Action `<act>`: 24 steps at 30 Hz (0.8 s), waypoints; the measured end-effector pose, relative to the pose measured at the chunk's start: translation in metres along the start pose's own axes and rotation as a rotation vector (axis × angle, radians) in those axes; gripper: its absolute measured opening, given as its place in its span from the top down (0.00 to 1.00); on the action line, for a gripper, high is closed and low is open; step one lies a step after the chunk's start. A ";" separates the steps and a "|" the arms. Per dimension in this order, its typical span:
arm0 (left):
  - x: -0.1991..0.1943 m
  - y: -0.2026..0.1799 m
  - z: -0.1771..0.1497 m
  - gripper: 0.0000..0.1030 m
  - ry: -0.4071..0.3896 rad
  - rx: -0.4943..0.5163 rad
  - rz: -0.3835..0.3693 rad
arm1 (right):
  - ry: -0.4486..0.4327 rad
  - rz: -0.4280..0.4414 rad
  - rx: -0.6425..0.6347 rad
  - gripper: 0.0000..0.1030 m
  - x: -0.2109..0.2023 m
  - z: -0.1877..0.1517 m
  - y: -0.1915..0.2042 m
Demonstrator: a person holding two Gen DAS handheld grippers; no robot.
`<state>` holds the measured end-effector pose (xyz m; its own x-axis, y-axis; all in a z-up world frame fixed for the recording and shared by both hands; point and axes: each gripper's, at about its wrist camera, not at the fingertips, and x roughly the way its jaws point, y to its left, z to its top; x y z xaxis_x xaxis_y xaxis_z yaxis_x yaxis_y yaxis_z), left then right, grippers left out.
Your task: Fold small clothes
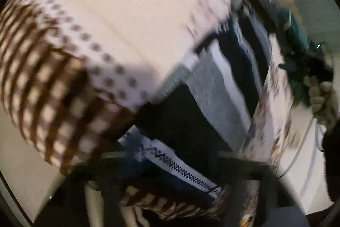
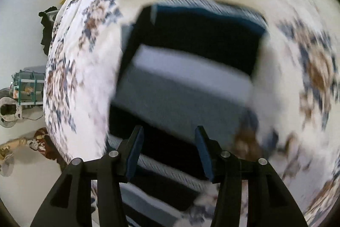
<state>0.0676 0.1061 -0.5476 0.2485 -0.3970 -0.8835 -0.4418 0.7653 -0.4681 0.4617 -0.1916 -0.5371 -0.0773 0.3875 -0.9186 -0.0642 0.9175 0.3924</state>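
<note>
Right wrist: open claw (image 2: 169,150) over striped garment (image 2: 182,86) on floral bedspread (image 2: 297,69).

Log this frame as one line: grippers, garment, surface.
right gripper: open, nothing clamped | left gripper: state unclear, blurred | striped garment: flat on floral bedspread, beneath right gripper | step: folding ongoing

folded garment (image 2: 187,82) on bedspread (image 2: 297,35) | right hand-held gripper (image 2: 169,149) above its near edge | bedspread surrounds it

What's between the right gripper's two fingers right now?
Nothing is pinched. In the right wrist view, the right gripper stands open, and only the striped garment lying on the floral bedspread shows through the gap.
</note>
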 end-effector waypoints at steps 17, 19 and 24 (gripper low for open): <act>-0.027 -0.063 0.157 0.36 -0.102 0.083 -0.075 | -0.131 0.207 0.354 0.48 -0.008 0.001 -0.116; 0.009 -0.111 0.219 0.36 -0.108 0.158 -0.141 | -0.155 0.212 0.382 0.42 -0.008 0.021 -0.122; 0.112 -0.210 0.327 0.36 -0.036 0.321 -0.207 | -0.224 0.176 0.434 0.41 0.004 0.082 -0.138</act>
<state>0.4703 0.0664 -0.5431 0.3367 -0.5461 -0.7670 -0.0880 0.7928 -0.6031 0.5520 -0.3088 -0.5989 0.1679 0.5052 -0.8465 0.3525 0.7711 0.5302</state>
